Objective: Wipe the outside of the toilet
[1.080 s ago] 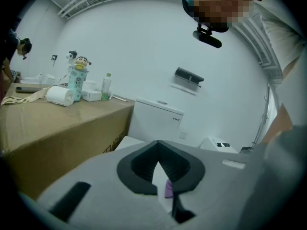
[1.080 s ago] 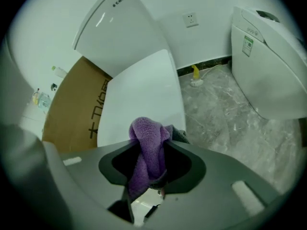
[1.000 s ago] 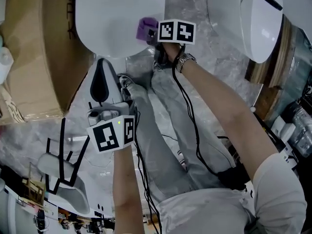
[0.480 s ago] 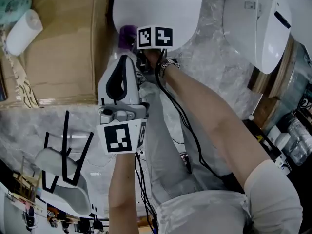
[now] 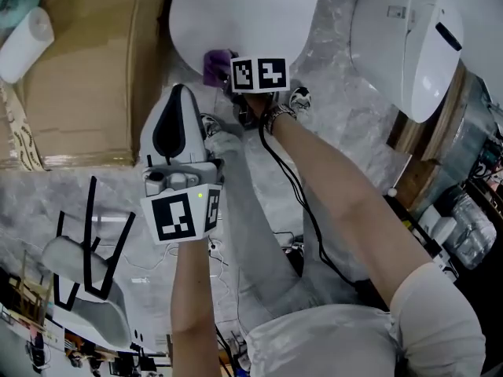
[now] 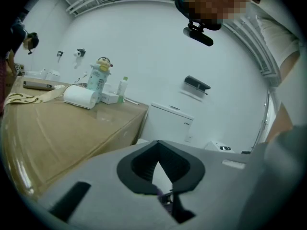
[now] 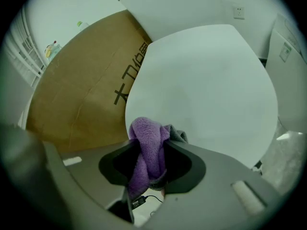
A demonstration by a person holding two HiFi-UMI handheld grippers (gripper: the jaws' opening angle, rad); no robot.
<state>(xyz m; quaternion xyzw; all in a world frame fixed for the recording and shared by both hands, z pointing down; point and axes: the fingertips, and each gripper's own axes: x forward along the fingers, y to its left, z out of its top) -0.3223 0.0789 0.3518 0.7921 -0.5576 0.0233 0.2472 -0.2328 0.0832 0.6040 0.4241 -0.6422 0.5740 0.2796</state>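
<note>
Nearest, in the head view, the left gripper [image 5: 179, 94] is held out over the person's grey trouser leg [image 5: 240, 210]. Its own view shows its jaws closed tip to tip with nothing between them. Just beyond it, the right gripper [image 7: 149, 148] reaches forward with its jaws clamped on a purple cloth [image 7: 145, 128]. The cloth is bunched and stands up out of the jaws, with a grey fold beside it. The cloth sits at the near edge of the white toilet [image 5: 244, 14], on the side toward the cardboard box [image 5: 78, 77]. Whether it presses on the surface cannot be told. In the right gripper view the toilet's smooth rounded surface fills the space behind the cloth. A shoe [image 5: 299, 96] rests on the marbled floor [image 5: 338, 116] near the right wrist. A roll of paper [image 5: 23, 42] lies on top of the box. Farther to the right, a second white toilet [image 5: 401, 38] stands well apart from the first.
</note>
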